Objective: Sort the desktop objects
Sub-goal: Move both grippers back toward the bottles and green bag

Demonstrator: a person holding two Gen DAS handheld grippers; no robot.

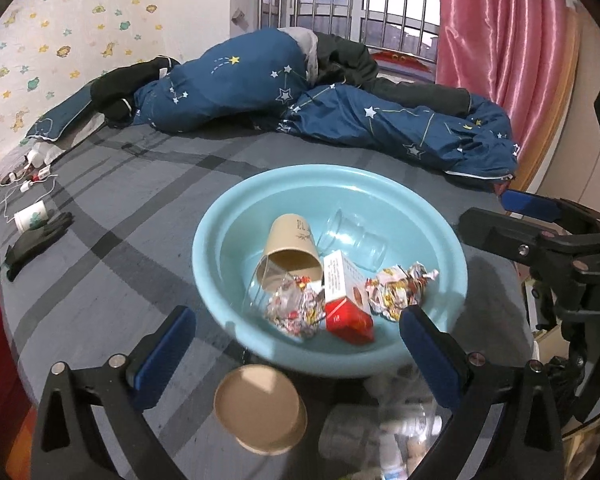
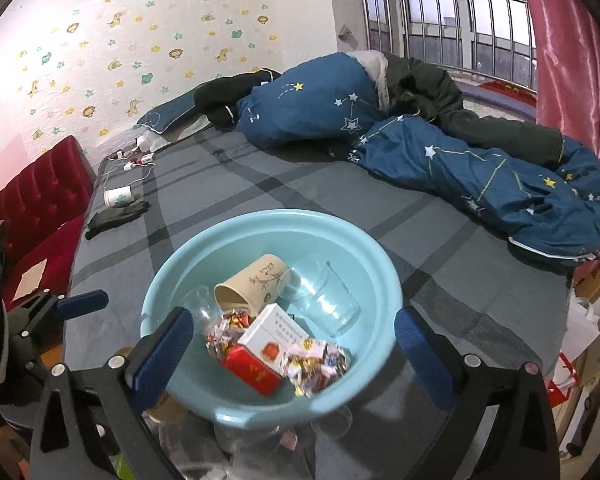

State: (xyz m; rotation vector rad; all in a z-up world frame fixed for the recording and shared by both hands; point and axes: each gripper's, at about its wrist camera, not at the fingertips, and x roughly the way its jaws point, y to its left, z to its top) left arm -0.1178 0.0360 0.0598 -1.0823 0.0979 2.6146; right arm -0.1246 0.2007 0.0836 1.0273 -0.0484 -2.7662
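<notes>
Left wrist view: left tool (image 1: 296, 334) spread wide, nothing pinched, two blue pads either side of the near rim of one round light-blue plastic basin (image 1: 236, 216). Basin resting on the grey checked bed sheet (image 1: 140, 184). Inside the basin, counted: one tan paper cup (image 1: 290, 246) on its side, two clear plastic cups, one (image 1: 352, 240) lying behind the tan cup, one (image 1: 268, 284) in front of it; one red-and-white cigarette box (image 1: 346, 304); two crumpled foil candy wrapper heaps, one (image 1: 296, 312) left of the box, one (image 1: 400, 286) right of it. Below the basin, one second tan paper cup (image 1: 260, 408), blurred, near the lower edge. Far left on the sheet: one white printed paper cup (image 1: 30, 216) on its side, touching one black glove (image 1: 36, 242). Right tool (image 1: 540, 216) visible at the right edge, state not readable here.

Right wrist view: right tool (image 2: 292, 350) spread fully, gripping nothing, pads flanking the basin (image 2: 340, 232). Same contents: one tan cup (image 2: 252, 288), two clear cups (image 2: 328, 300) (image 2: 198, 304), one cigarette box (image 2: 268, 350), two wrapper heaps (image 2: 228, 328) (image 2: 316, 364). One blue star-patterned duvet (image 2: 480, 168) heaped at the far side of the bed. One red tufted headboard (image 2: 40, 192) at left.
</notes>
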